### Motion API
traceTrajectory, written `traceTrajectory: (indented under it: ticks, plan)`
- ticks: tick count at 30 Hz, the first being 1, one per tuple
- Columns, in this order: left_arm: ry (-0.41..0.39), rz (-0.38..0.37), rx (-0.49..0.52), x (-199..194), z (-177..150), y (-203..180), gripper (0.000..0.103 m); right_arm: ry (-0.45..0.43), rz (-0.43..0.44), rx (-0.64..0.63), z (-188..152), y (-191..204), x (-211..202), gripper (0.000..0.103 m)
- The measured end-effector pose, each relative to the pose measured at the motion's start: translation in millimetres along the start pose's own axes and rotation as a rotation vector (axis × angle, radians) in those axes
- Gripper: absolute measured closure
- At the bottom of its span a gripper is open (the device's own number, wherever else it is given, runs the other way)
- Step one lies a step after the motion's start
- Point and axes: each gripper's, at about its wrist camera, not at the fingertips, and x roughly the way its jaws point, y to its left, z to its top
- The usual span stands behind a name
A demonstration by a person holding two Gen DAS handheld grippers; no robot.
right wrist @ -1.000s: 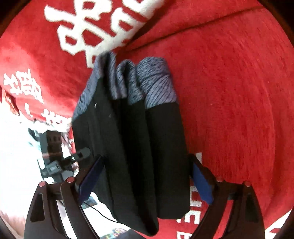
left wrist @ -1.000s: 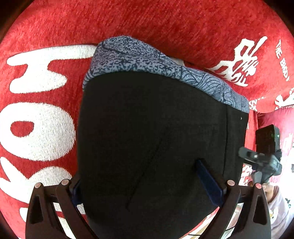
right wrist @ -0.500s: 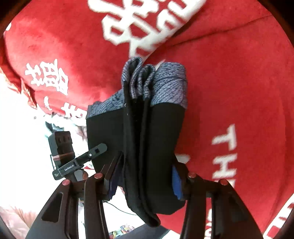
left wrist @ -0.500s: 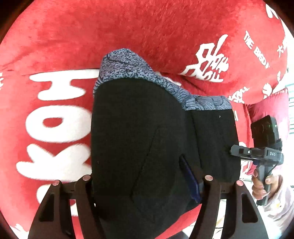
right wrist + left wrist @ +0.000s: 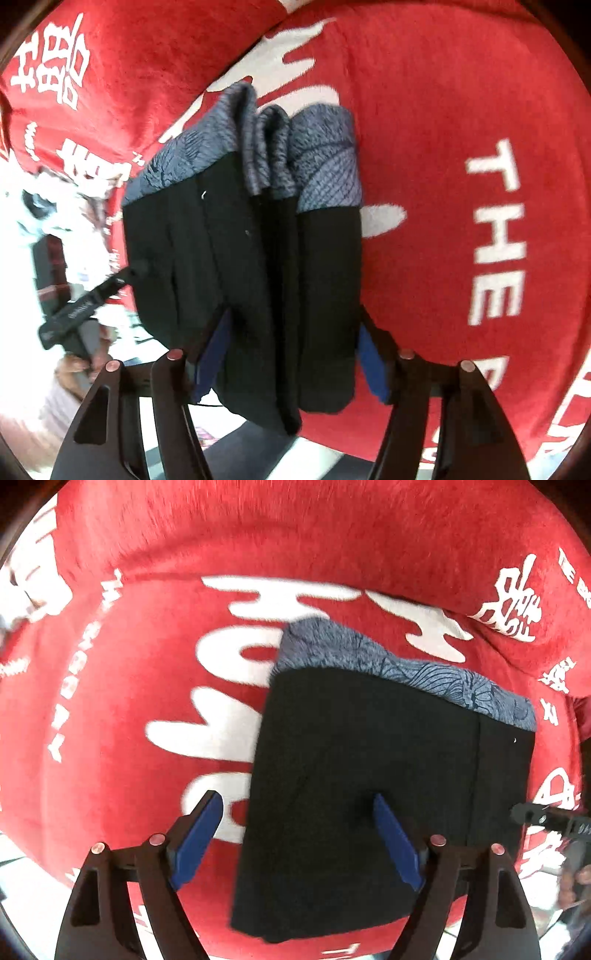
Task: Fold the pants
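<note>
The folded pants (image 5: 369, 757), black with a grey-blue patterned waistband (image 5: 388, 664), lie on a red blanket (image 5: 147, 664). My left gripper (image 5: 297, 836) points down over their left edge, jaws opening. Its left finger (image 5: 199, 834) hangs over bare blanket, clear of the cloth, and the right finger (image 5: 395, 842) is over the black fabric. In the right wrist view the pants (image 5: 240, 258) are a thick stack of layers. My right gripper (image 5: 293, 360) straddles that stack, jaws opening, both pads still against its sides.
The blanket (image 5: 461, 110) carries large white letters and characters and rises into a fold behind the pants. A light floor (image 5: 258, 454) shows past its near edge. The other gripper (image 5: 546, 819) and a hand (image 5: 74, 369) appear at each view's side.
The left gripper narrowed, then widened, rose and slid left, so its left finger is now off the pants. The right gripper squeezed the stack and is now wider again.
</note>
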Motion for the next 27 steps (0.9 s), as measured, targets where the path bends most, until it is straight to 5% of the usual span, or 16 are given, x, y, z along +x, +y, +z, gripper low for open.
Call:
traceTrajectory:
  ticks: [3, 5, 10, 14, 17, 27]
  plan:
    - [-0.041, -0.032, 0.03, -27, -4, -2, 0.018, -0.054, -0.112, -0.023, -3, 8, -20, 0.039]
    - [-0.088, -0.047, 0.079, -42, -2, -13, 0.018, -0.111, -0.118, -0.044, -6, 17, -37, 0.069]
    - [-0.134, -0.059, 0.102, -26, 28, -38, 0.018, -0.218, -0.098, -0.118, 6, 66, -49, 0.07]
    - [-0.112, 0.013, 0.053, 14, 56, -36, 0.018, -0.201, -0.136, -0.132, 34, 80, -22, 0.07]
    - [-0.097, 0.014, 0.013, 29, 66, -24, 0.007, -0.19, -0.177, -0.14, 46, 70, -5, 0.073]
    - [-0.051, 0.034, 0.085, -4, 16, -37, 0.007, -0.212, -0.215, -0.145, 41, 74, -25, 0.071]
